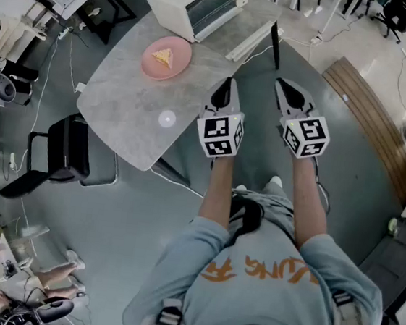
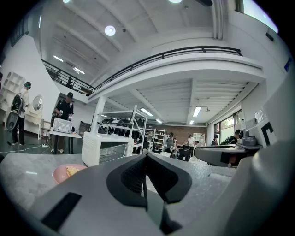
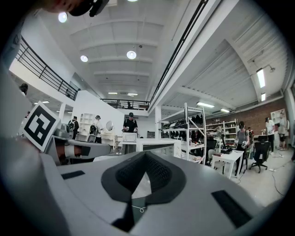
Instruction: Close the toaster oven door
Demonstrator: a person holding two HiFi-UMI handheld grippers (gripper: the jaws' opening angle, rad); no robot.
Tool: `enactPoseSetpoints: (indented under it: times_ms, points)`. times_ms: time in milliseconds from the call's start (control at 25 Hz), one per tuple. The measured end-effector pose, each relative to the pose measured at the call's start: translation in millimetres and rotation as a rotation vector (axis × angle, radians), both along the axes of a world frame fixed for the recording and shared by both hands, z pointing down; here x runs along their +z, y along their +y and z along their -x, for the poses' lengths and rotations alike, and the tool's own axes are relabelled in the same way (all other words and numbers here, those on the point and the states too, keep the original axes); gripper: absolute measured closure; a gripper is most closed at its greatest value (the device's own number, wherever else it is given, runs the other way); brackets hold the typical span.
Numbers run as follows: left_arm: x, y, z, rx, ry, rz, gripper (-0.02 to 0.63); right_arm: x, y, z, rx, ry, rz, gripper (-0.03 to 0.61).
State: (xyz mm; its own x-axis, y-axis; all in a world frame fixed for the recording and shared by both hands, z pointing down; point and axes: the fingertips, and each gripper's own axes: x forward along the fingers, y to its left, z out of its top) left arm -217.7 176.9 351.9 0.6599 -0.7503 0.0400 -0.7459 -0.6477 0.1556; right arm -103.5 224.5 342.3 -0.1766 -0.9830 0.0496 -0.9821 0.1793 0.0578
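A white toaster oven (image 1: 195, 4) stands at the far end of the grey table (image 1: 136, 107). Its door (image 1: 250, 40) hangs open, folded down toward me. The left gripper view shows the oven (image 2: 108, 147) beyond a pink plate (image 2: 64, 173), and the right gripper view shows the oven (image 3: 156, 146) straight ahead. My left gripper (image 1: 226, 84) and right gripper (image 1: 282, 85) are side by side over the table's near right edge, short of the door. Both point toward the oven. Each is shut with nothing between its jaws, as at the left gripper (image 2: 146, 159) and the right gripper (image 3: 145, 159).
A pink plate (image 1: 166, 58) with a slice of food lies on the table left of the door. A thin black upright panel (image 1: 275, 46) stands by the door's right end. A black chair (image 1: 66, 150) sits left of the table and a wooden bench (image 1: 372, 119) to the right. People stand in the background.
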Motion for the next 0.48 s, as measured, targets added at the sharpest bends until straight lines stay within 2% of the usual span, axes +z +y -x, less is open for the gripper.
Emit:
enactPoseSetpoints:
  times_ms: [240, 480]
  points:
    - [-1.6, 1.9, 4.0, 0.003, 0.007, 0.005, 0.612, -7.7, 2.9, -4.8, 0.033, -0.043, -0.022, 0.581]
    - [-11.8, -6.1, -3.2, 0.008, 0.029, -0.004, 0.612, -15.8, 5.4, -16.9, 0.042, -0.017, -0.02, 0.58]
